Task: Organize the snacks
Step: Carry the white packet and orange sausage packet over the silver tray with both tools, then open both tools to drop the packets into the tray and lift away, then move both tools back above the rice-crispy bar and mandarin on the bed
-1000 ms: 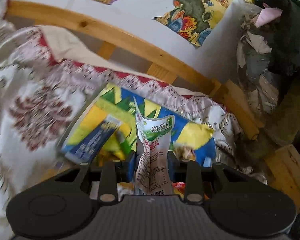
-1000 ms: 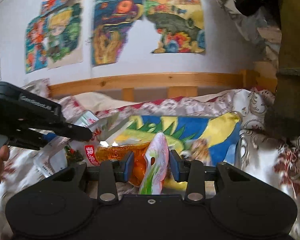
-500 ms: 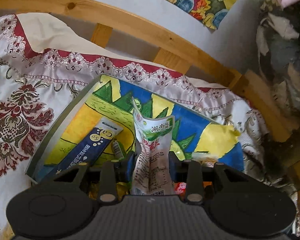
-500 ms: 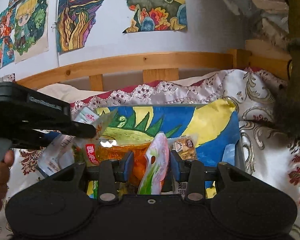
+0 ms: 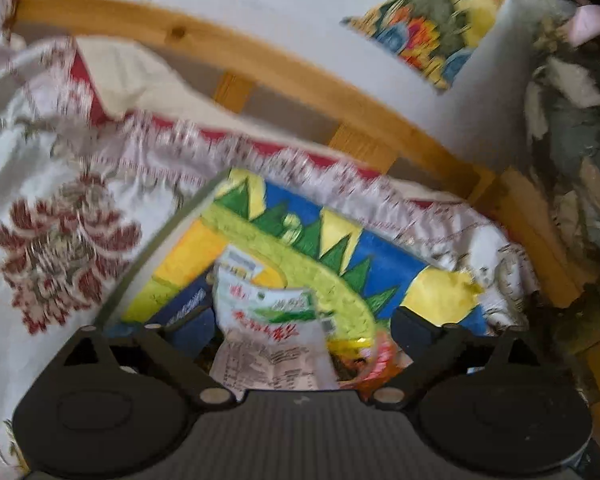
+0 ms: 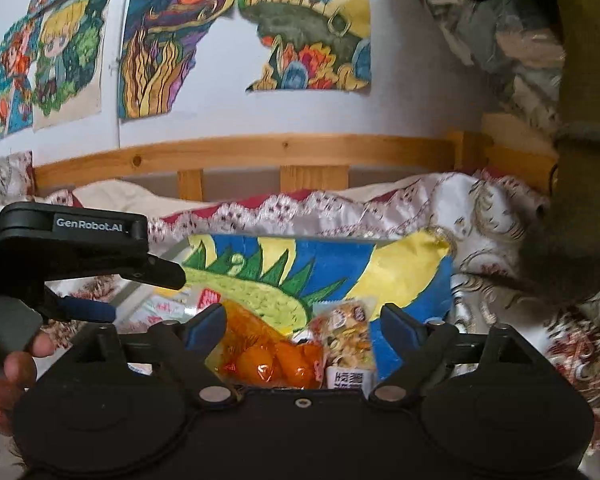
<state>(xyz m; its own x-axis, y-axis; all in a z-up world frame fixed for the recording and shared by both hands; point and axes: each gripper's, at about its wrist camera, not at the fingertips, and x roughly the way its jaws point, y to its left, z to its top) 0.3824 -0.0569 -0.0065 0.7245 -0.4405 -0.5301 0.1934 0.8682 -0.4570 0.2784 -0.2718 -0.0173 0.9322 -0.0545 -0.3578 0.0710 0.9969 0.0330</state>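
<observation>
Left wrist view (blurred): the left gripper (image 5: 302, 322) has its jaws spread wide, having just been opening; the white snack packet (image 5: 270, 332) with red and green print stands between them, clear of both blue pads (image 5: 194, 326), and lies on the painted tray (image 5: 340, 276) ahead of the fingers. A dark blue packet (image 5: 184, 304) sits just beside the left pad, and red and orange wrappers (image 5: 374, 360) lie near the right pad. The floral bedspread (image 5: 60, 248) spreads to the left of the tongs, with the wooden bed rail (image 5: 260, 68) beyond. Right wrist view: the right gripper (image 6: 304, 326) likewise has its jaws wide apart after just opening, pinching nothing; between the fingers rest an orange packet (image 6: 268, 356) and a small printed snack pack (image 6: 346, 336), touching neither pad. The left gripper (image 6: 108, 292) appears to the left, held by a hand (image 6: 8, 368). Drawings (image 6: 172, 40) hang on the wall above.
</observation>
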